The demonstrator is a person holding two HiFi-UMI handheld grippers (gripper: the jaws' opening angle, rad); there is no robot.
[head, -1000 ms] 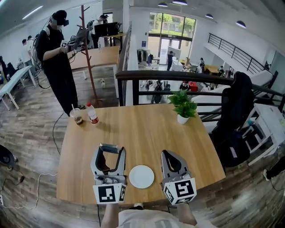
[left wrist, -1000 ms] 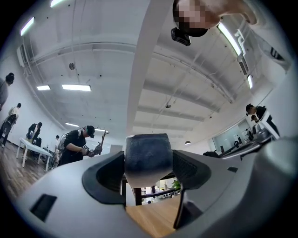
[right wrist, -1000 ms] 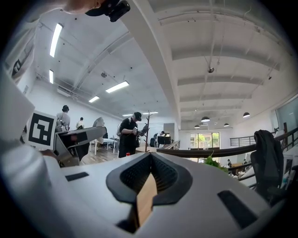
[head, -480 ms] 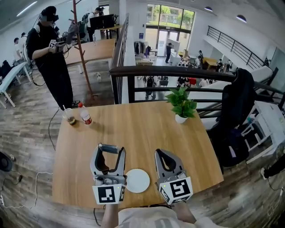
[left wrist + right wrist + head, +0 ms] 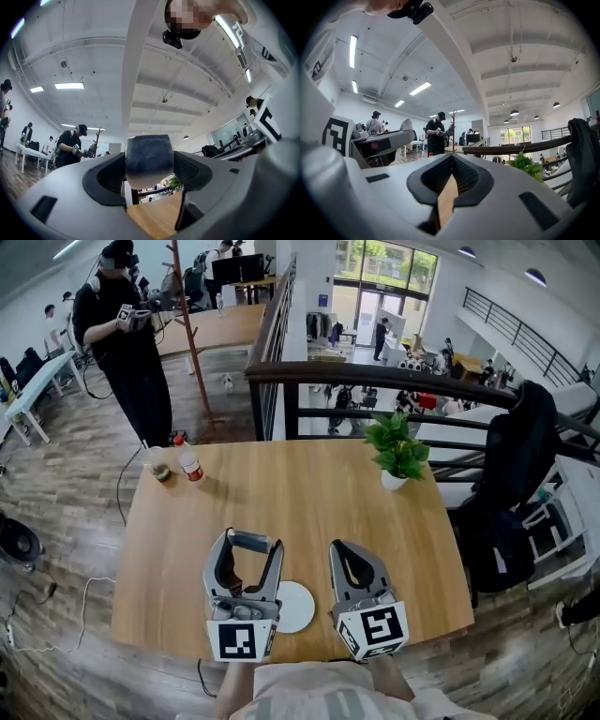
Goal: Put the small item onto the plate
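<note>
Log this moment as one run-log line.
left gripper: shut on small dark blue-grey block | right gripper: shut, empty | round white plate: no block on it

A square wooden counter (image 5: 300,512) stands on a wood-plank floor (image 5: 84,521). Four things rest directly on its top, all of them toward the edges. A round white plate (image 5: 298,607) lies flat close to the near edge, a little left of centre. At the far left corner stand a cup (image 5: 159,468) with a straw and a red-capped bottle (image 5: 190,459) — upright, just beside each other. A green potted plant (image 5: 397,456) in a white pot stands toward the far right corner, well apart from the plate.
</note>
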